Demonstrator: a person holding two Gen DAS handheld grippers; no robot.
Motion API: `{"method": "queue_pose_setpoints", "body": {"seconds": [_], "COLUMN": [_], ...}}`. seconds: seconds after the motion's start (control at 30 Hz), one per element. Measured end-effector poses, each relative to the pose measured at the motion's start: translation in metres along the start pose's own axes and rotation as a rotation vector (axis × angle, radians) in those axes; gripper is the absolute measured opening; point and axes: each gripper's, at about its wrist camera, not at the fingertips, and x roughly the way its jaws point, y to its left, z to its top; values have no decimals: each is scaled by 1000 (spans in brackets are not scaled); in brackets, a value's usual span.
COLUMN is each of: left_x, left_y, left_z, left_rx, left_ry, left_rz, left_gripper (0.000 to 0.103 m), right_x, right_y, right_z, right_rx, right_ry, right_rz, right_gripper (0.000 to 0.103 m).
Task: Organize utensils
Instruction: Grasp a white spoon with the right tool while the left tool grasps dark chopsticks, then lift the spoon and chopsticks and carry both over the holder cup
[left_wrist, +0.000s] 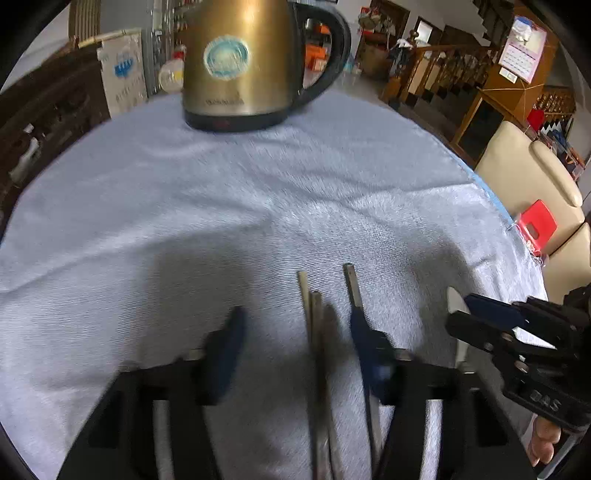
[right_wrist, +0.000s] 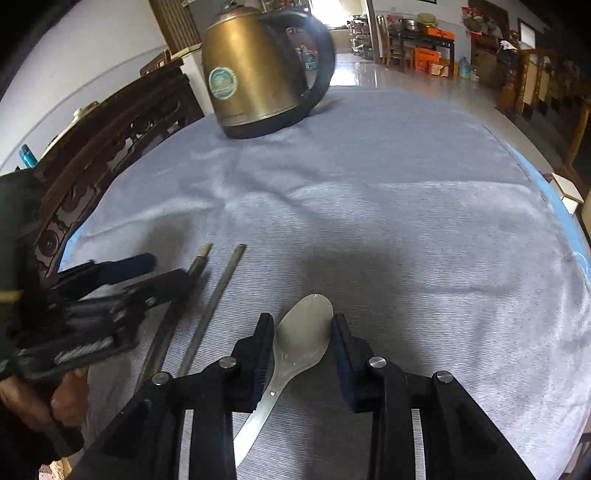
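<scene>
Right wrist view: the white spoon (right_wrist: 295, 347) lies on the gray cloth (right_wrist: 369, 206) that covers the table, near the table's near edge, bowl pointing away toward the far edge and handle running back under the right tool (right_wrist: 301, 326). The right tool stands partly open, one finger on each side of the spoon's bowl; the pads look close to the bowl, but whether they touch it is hard to say from this angle. It has hold of nothing.

Just left of the spoon lie the chopsticks (right_wrist: 218, 295), side by side on the cloth, their tips pointing toward the far edge. The left tool (right_wrist: 166, 269) sits over the leftmost stick, toward the table's left edge, gripped by a bare hand (right_wrist: 55, 398).

In the left wrist view the left tool (left_wrist: 295, 325) is wide open, holding nothing. Two chopsticks (left_wrist: 314, 332) lie between its fingers and a third one (left_wrist: 352, 288) runs along its right-hand finger (left_wrist: 369, 350). That view is blurred, so contact cannot be judged. The right tool (left_wrist: 476, 317) shows at the right side.

A brass-coloured electric kettle (right_wrist: 258, 74) with a black handle stands on the cloth at the table's far edge, well apart from the utensils.
</scene>
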Motion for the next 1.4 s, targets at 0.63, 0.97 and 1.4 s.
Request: {"method": "queue_pose_setpoints", "body": {"seconds": [0.63, 0.97, 1.4], "left_x": [-39, -132, -266], "left_y": [28, 50, 33], "left_z": [0, -24, -100], "left_rx": [-66, -158, -210], "left_ry": [-64, -277, -582], "left_rz": [-21, 14, 71], "left_gripper": [5, 5, 5], "right_x": [-47, -119, -213], "right_y": [-17, -12, 40], "right_z": [-11, -50, -124], "right_rx": [98, 130, 82], "right_ry": [-222, -428, -736], "right_rz": [120, 59, -65], "right_gripper": [34, 34, 34]}}
